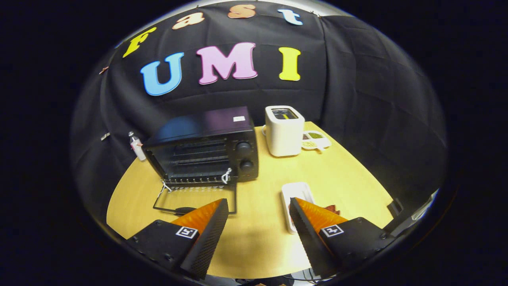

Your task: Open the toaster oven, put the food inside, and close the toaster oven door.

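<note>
My claw is spread wide over smooth pale wood table, pinching nothing. Beyond my left finger sits the boxy black toaster oven, its glass door dropped flat (a white sticker on top, unreadable). A white rectangular tray lies beside my right finger; a glossy white toaster stands farther ahead.

Black cloth wall encloses booth at rear and both sides, hanging in folds, creased. Light wooden tabletop, rounded edge, surface glossy with soft overhead glare. White pop-up toaster at rear right, against cloth. Small bottle at table's rear left edge.
</note>
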`<state>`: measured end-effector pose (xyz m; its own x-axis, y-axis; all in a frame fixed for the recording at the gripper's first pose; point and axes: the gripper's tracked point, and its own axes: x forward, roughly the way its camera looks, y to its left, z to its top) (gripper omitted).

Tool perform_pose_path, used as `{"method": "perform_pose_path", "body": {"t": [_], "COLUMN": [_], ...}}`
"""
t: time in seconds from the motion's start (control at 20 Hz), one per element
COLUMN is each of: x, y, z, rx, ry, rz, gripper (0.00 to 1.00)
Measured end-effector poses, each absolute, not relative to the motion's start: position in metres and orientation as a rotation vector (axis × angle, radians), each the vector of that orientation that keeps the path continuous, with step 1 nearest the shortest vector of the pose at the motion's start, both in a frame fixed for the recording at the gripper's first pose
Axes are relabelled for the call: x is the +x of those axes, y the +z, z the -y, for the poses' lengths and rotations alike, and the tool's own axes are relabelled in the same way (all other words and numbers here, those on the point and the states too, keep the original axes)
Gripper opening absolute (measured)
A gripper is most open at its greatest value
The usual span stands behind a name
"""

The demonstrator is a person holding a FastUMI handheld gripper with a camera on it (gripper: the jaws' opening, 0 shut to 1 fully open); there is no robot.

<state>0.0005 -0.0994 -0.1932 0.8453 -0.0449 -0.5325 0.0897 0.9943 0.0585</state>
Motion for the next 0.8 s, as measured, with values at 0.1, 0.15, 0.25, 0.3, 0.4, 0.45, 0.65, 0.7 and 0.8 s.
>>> {"method": "perform_pose_path", "body": {"t": [0.1, 0.15, 0.25, 0.3, 0.4, 0.45, 0.65, 0.7, 0.8], "x": [0.000, -0.001, 0.000, 0.001, 0.000, 0.001, 0.005, 0.006, 0.005], "y": [-0.192, -0.193, -0.202, -0.209, -0.225, -0.234, -0.273, -0.285, -0.305], "z": [0.129, 0.145, 0.170, 0.180, 0.199, 0.207, 0.215, 0.215, 0.217], "rx": [0.096, 0.101, 0.116, 0.128, 0.149, 0.166, 0.274, 0.298, 0.314], "ry": [-0.099, -0.107, -0.104, -0.090, -0.054, -0.032, 0.084, 0.108, 0.168], "rz": [-0.574, -0.586, -0.625, -0.654, -0.720, -0.749, -0.876, -0.916, -0.976], "gripper": [0.96, 0.96, 0.97, 0.96, 0.99, 0.99, 0.97, 0.96, 0.96]}}
